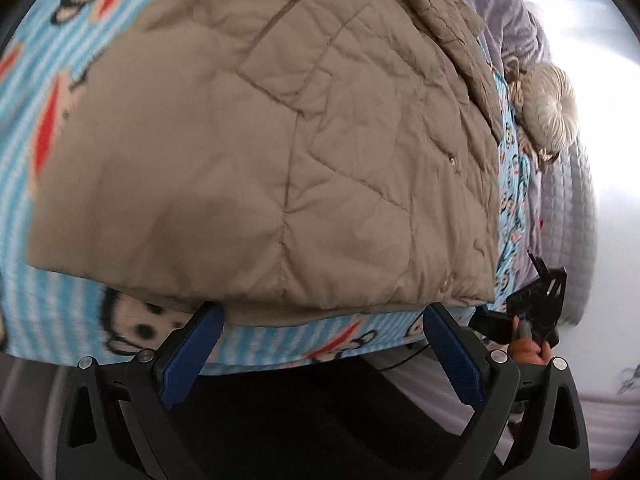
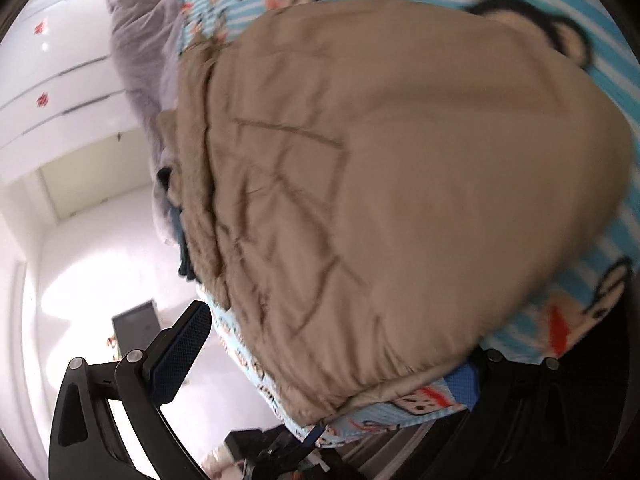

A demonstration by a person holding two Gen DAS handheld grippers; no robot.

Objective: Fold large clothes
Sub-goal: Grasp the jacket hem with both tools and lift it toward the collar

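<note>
A tan quilted jacket point(image 1: 260, 152) lies spread over a blue striped blanket point(image 1: 44, 128) printed with cartoon monkey faces, on what looks like a bed. Its hem runs along the near edge of the blanket, with a couple of snap buttons showing down the right-hand edge of the front panel.

The left gripper point(image 1: 324, 312) sits right at that hem with its jaws spread wide. The two blue pads point(image 1: 192, 356) stand well apart, the left one with its tip up against or just under the hem, the right one just beneath the jacket's lower right corner. Nothing is pinched between them (the blanket edge and the dark space under the bed show in the gap).

Off to the right in the left wrist view is the other tool with a hand point(image 1: 528, 348) around its handle, close to the jacket's corner.

From the right wrist view the jacket point(image 2: 400, 184) fills most of the frame, blurred, with the blanket point(image 2: 568, 312) showing beyond and below it. The right gripper point(image 2: 328, 360) also has its jaws apart. Its left pad point(image 2: 180, 356) hangs free over the pale floor, clear of the bed. Its right pad point(image 2: 460, 384) is mostly hidden behind the jacket's edge and the blanket, and whether it touches the cloth I cannot tell.

Further up the bed lies a grey throw point(image 1: 504, 20) and a pale fur pompom point(image 1: 548, 108) beside the jacket's hood end
</note>
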